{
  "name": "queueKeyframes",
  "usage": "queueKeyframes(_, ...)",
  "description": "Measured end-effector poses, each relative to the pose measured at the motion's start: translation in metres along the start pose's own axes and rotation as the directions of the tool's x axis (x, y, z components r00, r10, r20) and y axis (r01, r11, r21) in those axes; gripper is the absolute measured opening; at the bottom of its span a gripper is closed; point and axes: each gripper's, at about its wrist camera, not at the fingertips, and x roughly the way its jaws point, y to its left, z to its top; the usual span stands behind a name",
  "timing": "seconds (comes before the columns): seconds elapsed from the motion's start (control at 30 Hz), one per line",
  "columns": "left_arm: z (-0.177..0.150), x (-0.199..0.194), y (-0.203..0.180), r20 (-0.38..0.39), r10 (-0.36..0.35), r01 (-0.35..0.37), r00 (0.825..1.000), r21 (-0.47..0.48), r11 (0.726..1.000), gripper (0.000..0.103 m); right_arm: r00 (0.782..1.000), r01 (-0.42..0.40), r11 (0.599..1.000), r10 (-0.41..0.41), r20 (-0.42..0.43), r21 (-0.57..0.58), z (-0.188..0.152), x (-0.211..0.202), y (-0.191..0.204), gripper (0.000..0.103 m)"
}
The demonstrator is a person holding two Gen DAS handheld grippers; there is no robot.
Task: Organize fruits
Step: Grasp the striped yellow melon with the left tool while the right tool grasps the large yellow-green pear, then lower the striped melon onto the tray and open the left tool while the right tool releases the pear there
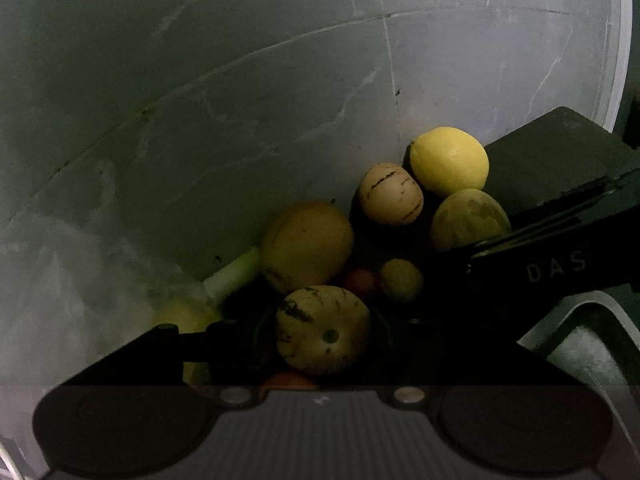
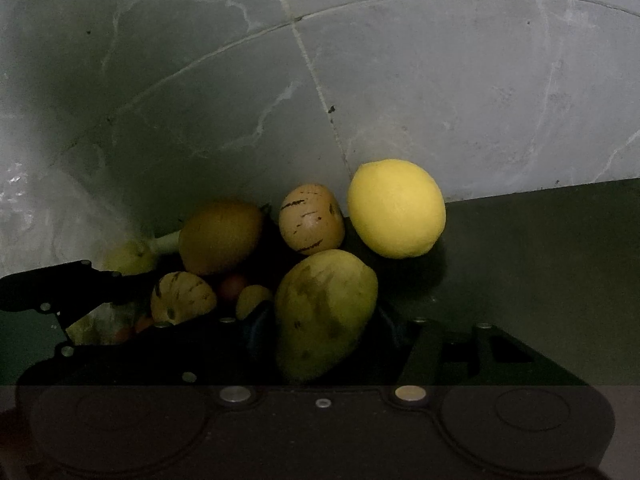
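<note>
The left gripper [image 1: 324,332] straddled a striped melon [image 1: 323,330], the right gripper [image 2: 326,320] a green mango [image 2: 325,312], both near in the pile; whether either gripped, I could not tell. Both looked smooth, firm, roll-prone: hold across the middle.

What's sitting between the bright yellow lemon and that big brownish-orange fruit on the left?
A small cream fruit with dark purple streaks lies between the lemon and the brownish-orange fruit, close beside the lemon. Both wrist views show it, the right one most clearly.
</note>
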Motion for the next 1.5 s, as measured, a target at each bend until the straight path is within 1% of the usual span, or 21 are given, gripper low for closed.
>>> queueKeyframes(0.27, -0.008, -0.007, -0.002, 0.015, -0.012, 0.012, 1.000, -0.020, 1.000, 0.054, 1.000, -0.013, 1.000, 0.013, 0.024, 0.022, -0.009, -0.012, -0.005, 0.055)
queueKeyframes(0.7, -0.021, -0.050, 0.013, 0.071, -0.004, 0.007, 0.997, -0.050, 0.999, 0.054, 0.997, -0.026, 0.999, 0.024, 0.077, 0.031, -0.017, -0.048, 0.001, 0.055)
queueKeyframes(0.83, -0.026, -0.065, 0.018, 0.087, -0.008, 0.015, 0.996, -0.075, 0.997, 0.054, 0.996, -0.033, 0.999, 0.030, 0.087, 0.022, -0.024, -0.064, 0.005, 0.055)
queueKeyframes(0.97, -0.034, -0.082, 0.023, 0.108, -0.018, 0.030, 0.994, -0.107, 0.994, 0.054, 0.995, -0.039, 0.999, 0.038, 0.091, 0.008, -0.036, -0.079, 0.013, 0.055)
queueKeyframes(1.2, -0.049, -0.106, 0.034, 0.124, -0.028, 0.045, 0.992, -0.137, 0.989, 0.054, 0.995, -0.057, 0.998, 0.058, 0.080, -0.013, -0.063, -0.100, 0.030, 0.055)
queueKeyframes(1.33, -0.065, -0.121, 0.041, 0.117, -0.037, 0.055, 0.992, -0.158, 0.986, 0.054, 0.996, -0.069, 0.997, 0.071, 0.061, -0.032, -0.080, -0.106, 0.042, 0.055)
queueKeyframes(1.5, -0.087, -0.133, 0.055, 0.096, -0.046, 0.065, 0.994, -0.205, 0.977, 0.054, 0.995, -0.094, 0.994, 0.096, 0.028, -0.061, -0.100, -0.108, 0.059, 0.055)
